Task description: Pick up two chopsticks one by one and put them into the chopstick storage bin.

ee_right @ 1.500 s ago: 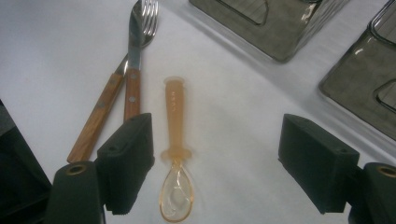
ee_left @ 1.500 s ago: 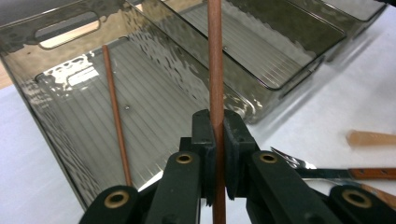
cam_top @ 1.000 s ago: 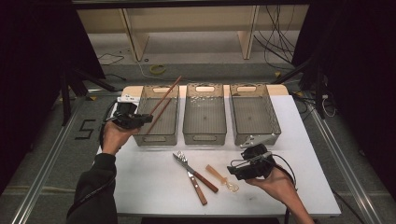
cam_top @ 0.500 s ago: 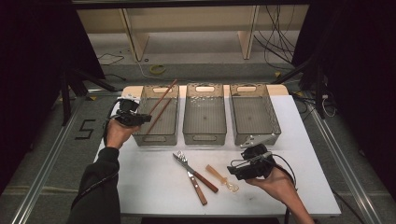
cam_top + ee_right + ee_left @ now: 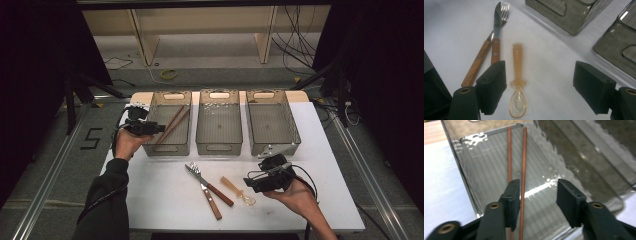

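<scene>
Sorting of utensils into three bins, partly complete. Landmark: the left bin [image 5: 167, 122], one of three smoky plastic bins in a row at the far side of the white desk [image 5: 150, 190].

Done: the pair of chopsticks [image 5: 524, 157] lies inside the left bin, running along its floor, as seen in the high view and the left gripper view. The left claw [image 5: 159, 128] hangs over that bin's near left corner; its jaws have just been opening and now stand apart, the chopsticks lying below and between them, not pressed by either pad.

Left to do: the middle bin [image 5: 219, 122] and right bin [image 5: 272, 122] appear to hold no utensils. In front of the bins, right of the left bin, lie a knife [image 5: 212, 189], a fork [image 5: 206, 192] crossed with it, and an amber plastic spoon [image 5: 517, 82]. The right claw [image 5: 540, 87] hovers over the spoon with jaws wide apart, gripping nothing.

Judgement: one item of four placed; the spoon looks next
</scene>
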The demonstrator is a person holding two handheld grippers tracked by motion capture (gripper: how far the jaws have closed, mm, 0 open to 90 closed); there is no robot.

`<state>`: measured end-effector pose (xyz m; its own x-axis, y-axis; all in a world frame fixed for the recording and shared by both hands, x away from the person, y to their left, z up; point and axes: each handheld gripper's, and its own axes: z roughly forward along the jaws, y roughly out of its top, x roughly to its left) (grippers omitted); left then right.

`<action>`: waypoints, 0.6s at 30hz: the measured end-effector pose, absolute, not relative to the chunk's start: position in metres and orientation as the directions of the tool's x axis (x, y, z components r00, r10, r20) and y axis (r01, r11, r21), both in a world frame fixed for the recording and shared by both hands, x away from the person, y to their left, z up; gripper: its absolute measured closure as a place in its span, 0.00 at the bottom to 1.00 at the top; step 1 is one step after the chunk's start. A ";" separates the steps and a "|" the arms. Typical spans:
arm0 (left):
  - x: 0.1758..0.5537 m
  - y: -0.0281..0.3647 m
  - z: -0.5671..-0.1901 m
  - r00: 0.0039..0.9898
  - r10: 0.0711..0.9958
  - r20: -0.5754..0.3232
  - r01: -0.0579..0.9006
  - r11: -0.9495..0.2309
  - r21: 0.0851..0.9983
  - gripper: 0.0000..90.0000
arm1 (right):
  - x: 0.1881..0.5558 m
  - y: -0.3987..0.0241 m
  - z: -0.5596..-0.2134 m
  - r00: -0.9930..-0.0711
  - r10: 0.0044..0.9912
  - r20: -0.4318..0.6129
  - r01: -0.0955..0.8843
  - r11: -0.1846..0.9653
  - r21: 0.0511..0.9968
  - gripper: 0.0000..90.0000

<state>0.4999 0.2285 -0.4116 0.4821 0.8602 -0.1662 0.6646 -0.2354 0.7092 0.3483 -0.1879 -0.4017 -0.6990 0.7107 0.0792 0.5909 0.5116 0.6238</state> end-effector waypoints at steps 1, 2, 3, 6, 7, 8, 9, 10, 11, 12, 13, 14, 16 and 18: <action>0.497 0.227 -0.410 0.487 0.857 -0.167 0.658 -0.235 0.715 0.54 | 0.349 -0.188 -0.402 -0.702 0.709 0.075 0.586 0.513 0.627 0.30; 0.495 0.225 -0.409 0.491 0.856 -0.161 0.655 -0.241 0.717 0.50 | 0.349 -0.188 -0.401 -0.701 0.709 0.075 0.586 0.513 0.627 0.30; 0.492 0.224 -0.408 0.490 0.857 -0.158 0.650 -0.238 0.722 0.46 | 0.349 -0.188 -0.401 -0.700 0.710 0.076 0.587 0.512 0.628 0.30; 0.484 0.220 -0.405 0.503 0.844 -0.187 0.642 -0.219 0.735 0.37 | 0.349 -0.188 -0.401 -0.699 0.712 0.073 0.587 0.512 0.626 0.30; 0.480 0.219 -0.405 0.504 0.842 -0.193 0.636 -0.210 0.742 0.35 | 0.349 -0.188 -0.401 -0.699 0.711 0.073 0.587 0.513 0.626 0.30; 0.477 0.218 -0.404 0.509 0.838 -0.198 0.628 -0.205 0.751 0.33 | 0.349 -0.187 -0.400 -0.699 0.711 0.073 0.587 0.513 0.626 0.30; 0.474 0.218 -0.404 0.511 0.833 -0.211 0.621 -0.189 0.761 0.32 | 0.349 -0.187 -0.400 -0.700 0.710 0.071 0.585 0.515 0.627 0.30; 0.470 0.217 -0.404 0.518 0.827 -0.220 0.614 -0.180 0.768 0.32 | 0.349 -0.186 -0.400 -0.702 0.709 0.067 0.583 0.517 0.627 0.30; 0.467 0.217 -0.404 0.523 0.823 -0.220 0.606 -0.178 0.775 0.31 | 0.350 -0.185 -0.400 -0.705 0.706 0.063 0.579 0.522 0.626 0.30; 0.464 0.215 -0.404 0.526 0.820 -0.225 0.600 -0.170 0.782 0.31 | 0.350 -0.183 -0.400 -0.705 0.706 0.061 0.580 0.525 0.623 0.30; 0.460 0.215 -0.404 0.532 0.815 -0.228 0.593 -0.167 0.787 0.30 | 0.351 -0.181 -0.399 -0.707 0.705 0.057 0.578 0.529 0.621 0.30; 0.457 0.215 -0.404 0.540 0.809 -0.232 0.587 -0.164 0.793 0.29 | 0.351 -0.180 -0.399 -0.708 0.704 0.055 0.577 0.532 0.620 0.30; 0.452 0.214 -0.404 0.558 0.794 -0.239 0.576 -0.164 0.801 0.27 | 0.352 -0.178 -0.399 -0.709 0.703 0.054 0.577 0.535 0.617 0.30; 0.447 0.214 -0.402 0.567 0.787 -0.243 0.565 -0.157 0.810 0.26 | 0.352 -0.176 -0.399 -0.711 0.701 0.051 0.577 0.540 0.613 0.30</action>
<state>0.4474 0.2137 -0.4023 0.5672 0.7869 -0.2428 0.5649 -0.1573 0.8100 0.3522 -0.1759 -0.3990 -0.7113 0.7010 0.0514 0.5767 0.5403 0.6128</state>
